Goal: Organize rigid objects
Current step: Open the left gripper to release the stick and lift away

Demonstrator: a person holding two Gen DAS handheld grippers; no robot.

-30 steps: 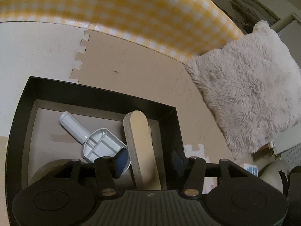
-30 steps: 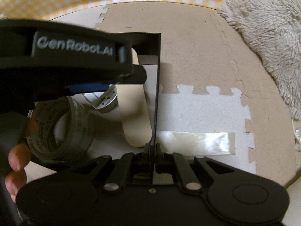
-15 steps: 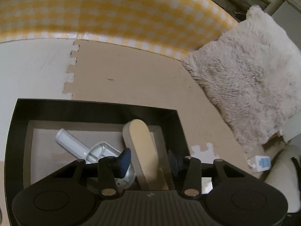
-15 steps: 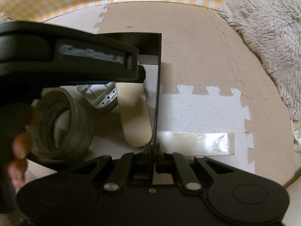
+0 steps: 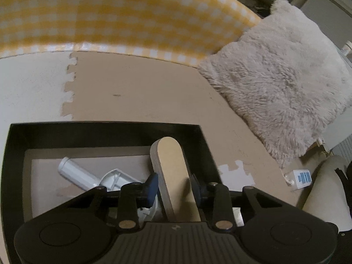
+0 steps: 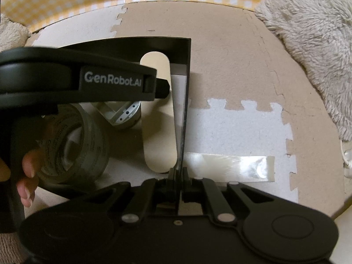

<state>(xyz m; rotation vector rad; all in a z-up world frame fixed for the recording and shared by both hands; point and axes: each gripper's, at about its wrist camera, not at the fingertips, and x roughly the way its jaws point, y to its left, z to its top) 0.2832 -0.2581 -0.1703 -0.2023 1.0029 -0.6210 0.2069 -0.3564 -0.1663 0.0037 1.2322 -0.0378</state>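
Observation:
An open black box (image 5: 105, 132) sits on foam floor mats. Inside lie a rounded wooden board (image 5: 171, 171), a white plastic handled piece (image 5: 77, 173) and a roll of clear tape (image 6: 88, 149). My left gripper (image 5: 173, 186) reaches into the box. Its jaws are closing, with the pads pressing both long edges of the wooden board (image 6: 157, 132). My right gripper (image 6: 177, 173) is shut on the thin right wall of the black box (image 6: 187, 77) at its near end. The left gripper's housing (image 6: 77, 81) hides the box's far left part in the right wrist view.
A fluffy grey cushion (image 5: 286, 88) lies to the right and a yellow checked cloth (image 5: 110, 15) runs along the back. A strip of clear tape (image 6: 228, 165) is stuck on the white mat beside the box. A person's fingers (image 6: 26, 176) hold the left gripper.
The left gripper's jaws have closed from wide apart onto the wooden board, and the gripper has rolled level. The right gripper keeps its hold on the box wall, unmoved.

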